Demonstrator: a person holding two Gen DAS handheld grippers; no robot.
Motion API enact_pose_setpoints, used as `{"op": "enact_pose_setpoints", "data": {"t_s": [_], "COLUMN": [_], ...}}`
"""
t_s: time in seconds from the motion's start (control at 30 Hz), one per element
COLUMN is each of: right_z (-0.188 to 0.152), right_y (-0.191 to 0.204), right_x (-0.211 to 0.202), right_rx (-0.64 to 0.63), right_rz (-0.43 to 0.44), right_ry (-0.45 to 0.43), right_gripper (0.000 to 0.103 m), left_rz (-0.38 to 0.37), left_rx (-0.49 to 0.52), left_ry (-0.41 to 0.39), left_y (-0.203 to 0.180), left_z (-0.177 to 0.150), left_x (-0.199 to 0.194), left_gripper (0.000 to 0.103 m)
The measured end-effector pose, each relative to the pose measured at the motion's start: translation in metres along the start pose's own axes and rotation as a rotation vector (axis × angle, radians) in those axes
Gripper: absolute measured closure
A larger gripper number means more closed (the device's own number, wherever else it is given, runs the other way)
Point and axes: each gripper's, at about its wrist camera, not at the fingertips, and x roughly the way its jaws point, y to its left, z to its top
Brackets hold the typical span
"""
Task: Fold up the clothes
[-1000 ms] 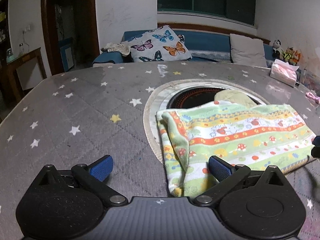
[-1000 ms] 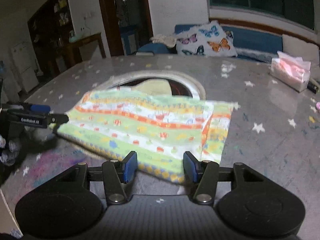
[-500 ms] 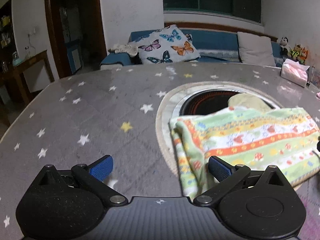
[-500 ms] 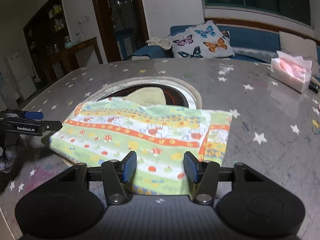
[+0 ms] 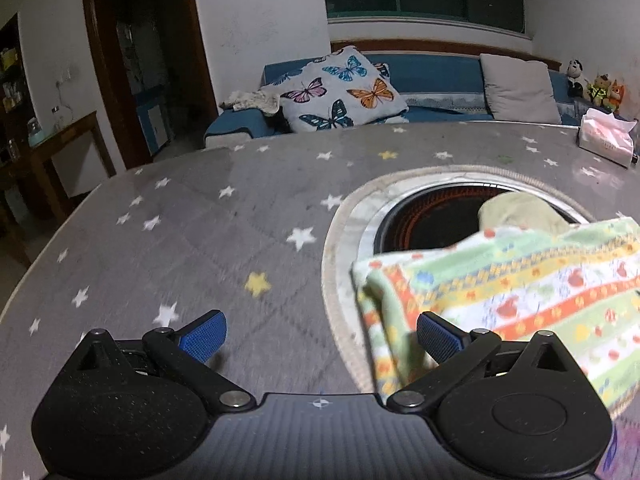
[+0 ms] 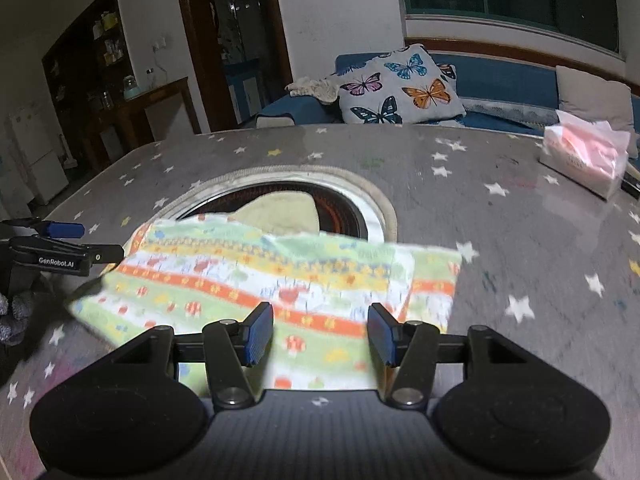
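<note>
A folded green, orange and white patterned cloth lies on the grey star-print table, partly over the round cooktop recess. It also shows in the right wrist view. A plain pale yellow cloth lies behind it in the recess. My left gripper is open and empty, with the cloth's left end by its right finger. My right gripper is open and empty, low over the cloth's near edge. The left gripper also shows at the left of the right wrist view.
A pink tissue box stands at the table's far right. A blue sofa with a butterfly cushion is beyond the table. A wooden side table and doorway are at the left.
Both grippers have drawn back from the cloth and risen a little. In the left wrist view the cloth has slid toward the right edge. The cloth lies still, released.
</note>
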Motion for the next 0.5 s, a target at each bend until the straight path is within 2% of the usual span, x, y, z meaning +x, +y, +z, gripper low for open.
{"op": "enact_pose_setpoints", "data": {"t_s": [0.17,0.33,0.5], "right_z": [0.010,0.014,0.022], "right_y": [-0.007,-0.012,-0.018], "right_x": [0.023,0.020,0.032], "right_rx": [0.016,0.032,0.065], "right_rz": [-0.008,-0.032,-0.017], "right_ry": [0.025,0.010,0.009], "right_gripper": [0.049,0.050,0.050], "left_rz": [0.012,0.020,0.013], "left_rx": [0.021,0.018,0.027], "left_ry": [0.015,0.024,0.015], "left_y": [-0.002,0.002,-0.005], "left_z": [0.004,0.008,0.018], "left_x": [0.012,0.018,0.025], "left_gripper": [0.000,0.000,0.000]}}
